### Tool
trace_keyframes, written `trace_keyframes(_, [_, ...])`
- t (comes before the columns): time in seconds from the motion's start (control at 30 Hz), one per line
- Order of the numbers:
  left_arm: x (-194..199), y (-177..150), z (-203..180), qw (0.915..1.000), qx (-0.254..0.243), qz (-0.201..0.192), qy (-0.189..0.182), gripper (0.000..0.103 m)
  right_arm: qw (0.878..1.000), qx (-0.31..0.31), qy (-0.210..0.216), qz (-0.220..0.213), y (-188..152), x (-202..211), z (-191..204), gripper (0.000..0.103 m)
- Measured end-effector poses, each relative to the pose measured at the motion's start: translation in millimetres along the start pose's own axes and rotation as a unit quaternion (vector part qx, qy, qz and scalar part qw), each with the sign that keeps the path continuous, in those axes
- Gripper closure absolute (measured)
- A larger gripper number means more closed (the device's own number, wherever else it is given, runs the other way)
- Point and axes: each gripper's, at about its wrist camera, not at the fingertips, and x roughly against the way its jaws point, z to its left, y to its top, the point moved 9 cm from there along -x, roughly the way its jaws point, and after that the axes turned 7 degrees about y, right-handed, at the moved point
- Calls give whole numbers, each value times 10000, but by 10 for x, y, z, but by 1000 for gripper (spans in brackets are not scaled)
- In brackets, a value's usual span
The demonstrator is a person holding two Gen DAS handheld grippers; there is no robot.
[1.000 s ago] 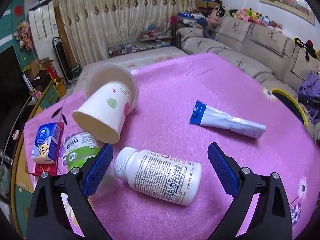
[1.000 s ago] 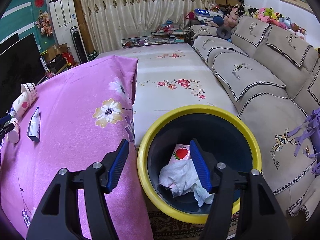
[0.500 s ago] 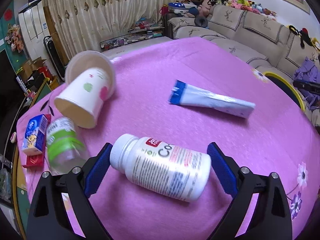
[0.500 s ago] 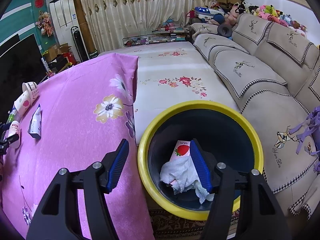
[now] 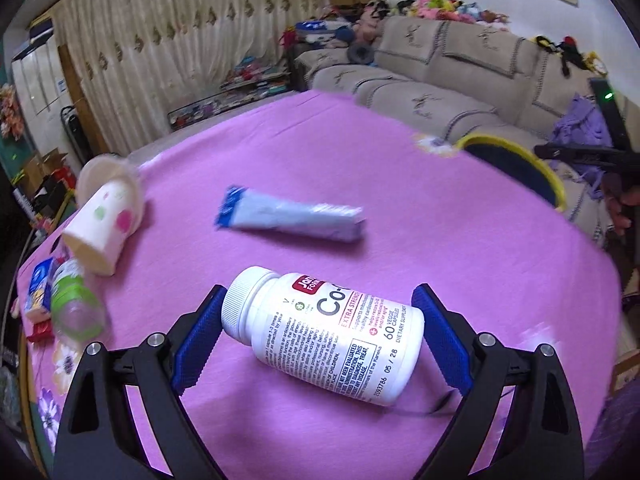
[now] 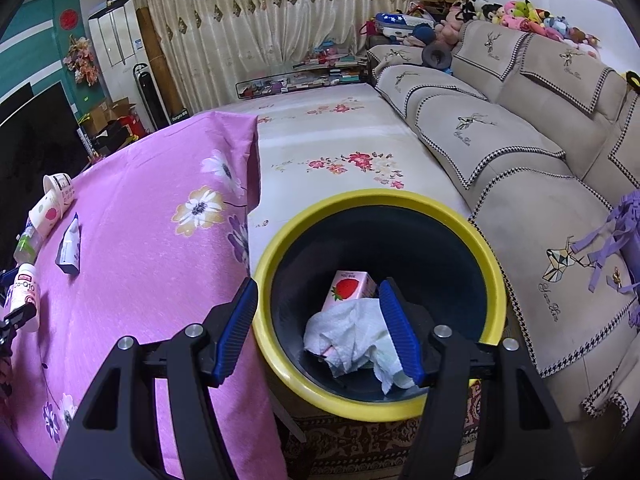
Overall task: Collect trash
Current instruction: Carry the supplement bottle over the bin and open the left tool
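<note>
My left gripper (image 5: 318, 334) is shut on a white pill bottle (image 5: 324, 340), held end to end between its blue pads above the pink tablecloth (image 5: 420, 184). On the cloth lie a blue-and-white tube (image 5: 290, 218), a toppled paper cup (image 5: 104, 226) and a clear bottle with a green label (image 5: 76, 308). My right gripper (image 6: 318, 326) is open and empty over the yellow-rimmed bin (image 6: 486, 248), which holds a strawberry carton (image 6: 350, 290) and crumpled white tissue (image 6: 356, 338). The pill bottle also shows in the right wrist view (image 6: 25, 296).
A small blue tissue pack (image 5: 38, 292) lies at the cloth's left edge. The bin (image 5: 516, 160) stands off the table's right edge, beside a beige sofa (image 6: 520, 152). A floral white surface (image 6: 332, 148) lies beyond the cloth.
My left gripper closed on the pill bottle and lifted it off the cloth; the view shifted toward the bin. The right gripper stayed over the bin.
</note>
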Motion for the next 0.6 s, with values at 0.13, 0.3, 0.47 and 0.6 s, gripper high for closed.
trace_keyframes(0.13, [106, 230, -402, 9991, -131, -187, -343, 12, 9999, -82, -19, -60, -22, 86, -119, 43])
trace_keyframes(0.3, [149, 568, -980, 9952, -454, -404, -765, 12, 9995, -215, -101, -196, -47, 279, -322, 43])
trace_keyframes(0.47, [66, 931, -1597, 9885, -837, -538, -1135, 12, 9983, -337, -261, -386, -65, 554, -578, 43])
trace_keyframes(0.6, [-118, 1162, -2069, 9832, -1068, -505, -1395, 12, 9967, -428, -420, -543, -105, 764, -795, 43])
